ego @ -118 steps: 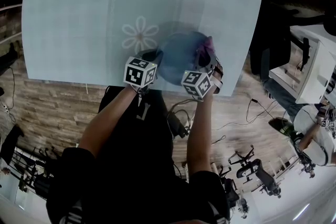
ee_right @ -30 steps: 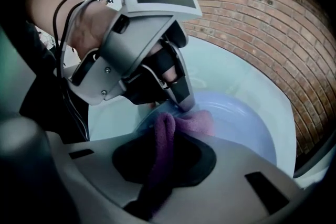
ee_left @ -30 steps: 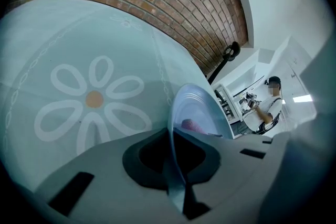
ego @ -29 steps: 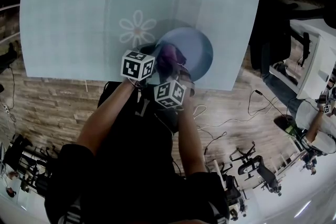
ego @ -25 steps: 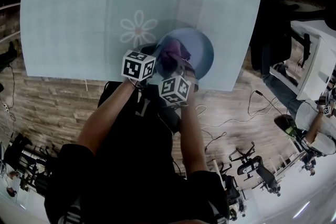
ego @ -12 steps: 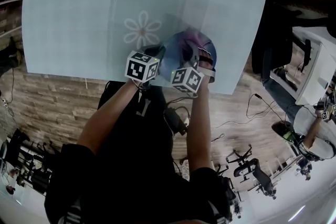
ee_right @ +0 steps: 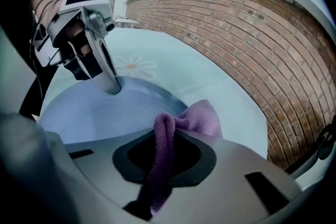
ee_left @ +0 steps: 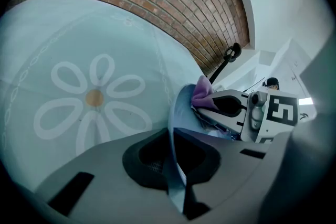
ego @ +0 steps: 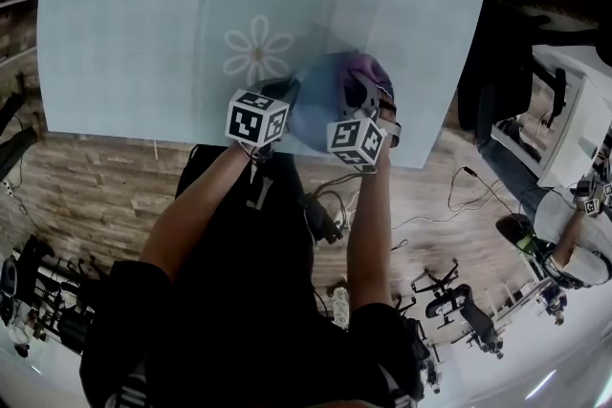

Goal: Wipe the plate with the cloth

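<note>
A pale blue plate (ego: pixel 320 105) sits near the table's front edge, and its rim is seen edge-on (ee_left: pixel 176 123) between the jaws in the left gripper view. My left gripper (ego: pixel 285 96) is shut on the plate's left rim (ee_right: pixel 113 86). A purple cloth (ego: pixel 368 72) rests on the plate's right side. My right gripper (ego: pixel 369 93) is shut on this cloth (ee_right: pixel 161 149), which bunches up between the jaws and spills onto the plate (ee_right: pixel 100 110). In the left gripper view the cloth (ee_left: pixel 202 94) shows above the right gripper (ee_left: pixel 231 107).
The table carries a light blue tablecloth (ego: pixel 143 5) with a white daisy print (ego: pixel 256 53). Its front edge (ego: pixel 124 140) runs just below the plate. A brick wall (ee_right: pixel 252 39) stands behind the table. Cables (ego: pixel 430 215) lie on the wooden floor.
My right gripper has swept the cloth across the plate, from its left part beside the left gripper to its right side. The left gripper kept still on the rim.
</note>
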{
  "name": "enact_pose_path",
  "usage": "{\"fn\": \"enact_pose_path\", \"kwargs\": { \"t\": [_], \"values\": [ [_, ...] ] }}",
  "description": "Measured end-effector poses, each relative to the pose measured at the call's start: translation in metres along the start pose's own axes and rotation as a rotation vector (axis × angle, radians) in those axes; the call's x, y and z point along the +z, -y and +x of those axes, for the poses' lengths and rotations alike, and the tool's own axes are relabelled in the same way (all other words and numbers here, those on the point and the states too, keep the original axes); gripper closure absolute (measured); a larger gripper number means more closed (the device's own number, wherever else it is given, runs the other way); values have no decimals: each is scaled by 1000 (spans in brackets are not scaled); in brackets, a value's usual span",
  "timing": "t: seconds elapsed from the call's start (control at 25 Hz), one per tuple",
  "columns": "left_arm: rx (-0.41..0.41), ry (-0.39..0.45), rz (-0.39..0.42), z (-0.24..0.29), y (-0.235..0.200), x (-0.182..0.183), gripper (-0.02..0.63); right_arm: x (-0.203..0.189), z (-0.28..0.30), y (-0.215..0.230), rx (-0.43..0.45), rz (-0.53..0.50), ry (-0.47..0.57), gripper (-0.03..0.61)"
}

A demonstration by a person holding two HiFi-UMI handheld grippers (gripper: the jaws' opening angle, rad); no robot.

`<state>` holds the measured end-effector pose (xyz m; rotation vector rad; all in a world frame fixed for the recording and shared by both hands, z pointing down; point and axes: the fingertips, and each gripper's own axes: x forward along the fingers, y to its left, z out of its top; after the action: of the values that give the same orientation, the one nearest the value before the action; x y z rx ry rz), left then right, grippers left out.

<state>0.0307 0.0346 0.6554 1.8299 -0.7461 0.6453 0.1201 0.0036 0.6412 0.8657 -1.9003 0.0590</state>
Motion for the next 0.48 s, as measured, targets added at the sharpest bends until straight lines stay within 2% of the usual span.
{"fn": "enact_pose_path", "kwargs": {
  "t": [0.48],
  "values": [
    [4,15,-22,-1,-2,-1,571,7,-13,-46,77,43,44,512]
  ]
}}
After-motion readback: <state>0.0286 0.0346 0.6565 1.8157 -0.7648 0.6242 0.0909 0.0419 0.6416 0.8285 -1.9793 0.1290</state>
